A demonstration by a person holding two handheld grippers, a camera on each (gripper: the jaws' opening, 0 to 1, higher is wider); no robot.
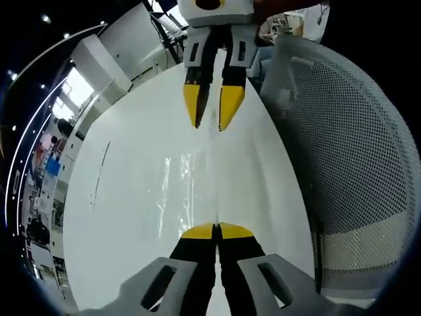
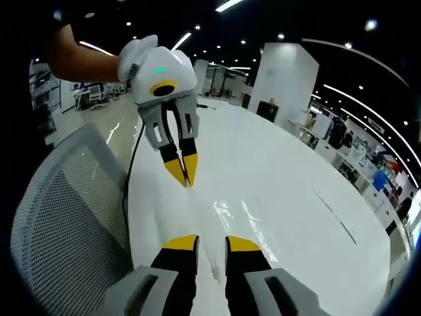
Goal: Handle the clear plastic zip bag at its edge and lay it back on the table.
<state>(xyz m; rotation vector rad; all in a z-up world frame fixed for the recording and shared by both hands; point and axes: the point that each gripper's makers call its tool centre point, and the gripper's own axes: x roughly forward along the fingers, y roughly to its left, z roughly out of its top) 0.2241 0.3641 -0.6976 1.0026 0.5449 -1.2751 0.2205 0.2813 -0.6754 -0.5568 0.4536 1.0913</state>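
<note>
The clear plastic zip bag [image 1: 181, 191] lies flat on the white table [image 1: 125, 217] and shows mostly as glints. My left gripper [image 1: 216, 230] has its yellow tips pressed together at the bag's near edge, where a thin seam line runs into them. Facing it at the far end of that line, my right gripper [image 1: 212, 112] stands slightly open just above the table. In the right gripper view the bag [image 2: 240, 217] glints right of the seam, the right gripper [image 2: 212, 243] is open over that edge, and the left gripper [image 2: 184, 172] is shut with its tips down at the table [image 2: 296, 164].
A grey mesh office chair back [image 1: 355, 151] stands close against the table's edge, also seen as the chair [image 2: 66, 210] beside the right gripper. A dark cable [image 2: 128, 191] hangs along that edge. A gloved hand [image 2: 135, 52] holds the left gripper. Office desks line the background.
</note>
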